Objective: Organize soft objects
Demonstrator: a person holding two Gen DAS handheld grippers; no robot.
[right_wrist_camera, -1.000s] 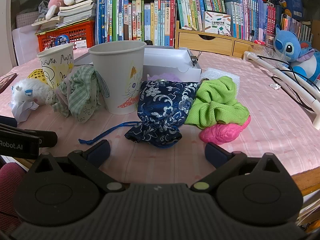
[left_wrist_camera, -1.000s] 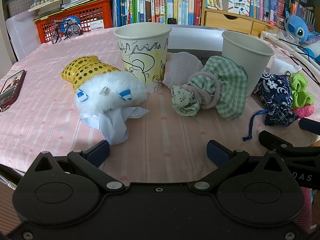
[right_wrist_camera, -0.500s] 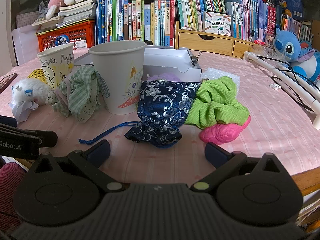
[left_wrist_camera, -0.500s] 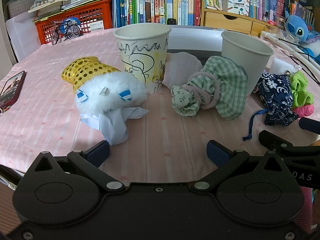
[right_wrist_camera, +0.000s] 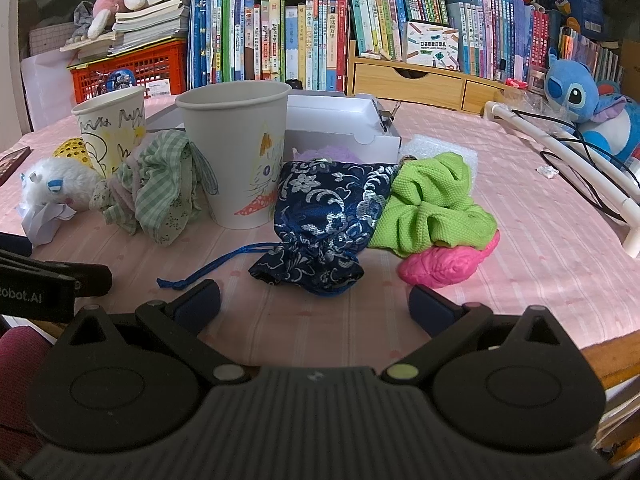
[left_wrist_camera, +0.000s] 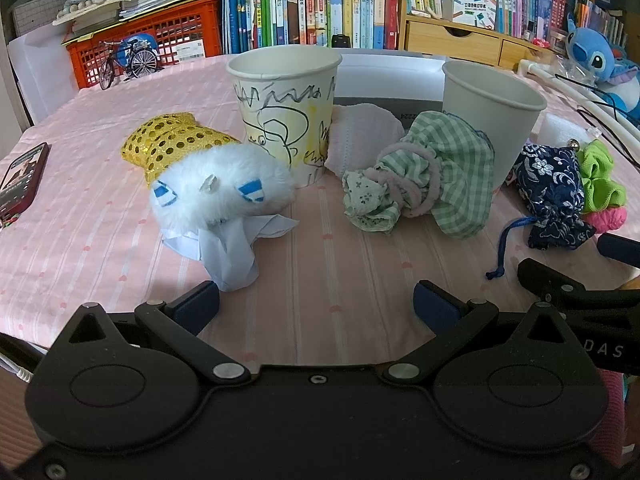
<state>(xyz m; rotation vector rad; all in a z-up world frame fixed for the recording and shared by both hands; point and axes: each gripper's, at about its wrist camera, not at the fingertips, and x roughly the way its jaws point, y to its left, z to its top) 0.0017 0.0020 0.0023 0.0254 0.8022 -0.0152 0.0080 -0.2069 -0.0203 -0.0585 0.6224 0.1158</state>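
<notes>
Soft things lie on the pink tablecloth around two paper cups. A white fluffy toy [left_wrist_camera: 218, 186] with a gold sequin piece [left_wrist_camera: 172, 146] lies left of the scribbled cup [left_wrist_camera: 284, 108]. A green checked cloth [left_wrist_camera: 448, 176] lies by the plain cup [left_wrist_camera: 492, 112]. A navy flowered pouch [right_wrist_camera: 324, 220], a lime scrunchie [right_wrist_camera: 432, 204] and a pink soft item [right_wrist_camera: 448, 264] lie in front of my right gripper [right_wrist_camera: 314, 304]. My left gripper [left_wrist_camera: 316, 304] is open and empty near the front edge. My right gripper is open and empty too.
A white box [right_wrist_camera: 340, 124] stands behind the cups. A phone [left_wrist_camera: 22, 180] lies at the far left. A white tube with cables [right_wrist_camera: 580, 164] runs along the right. Books, a red crate [left_wrist_camera: 148, 40] and a blue plush [right_wrist_camera: 580, 100] line the back.
</notes>
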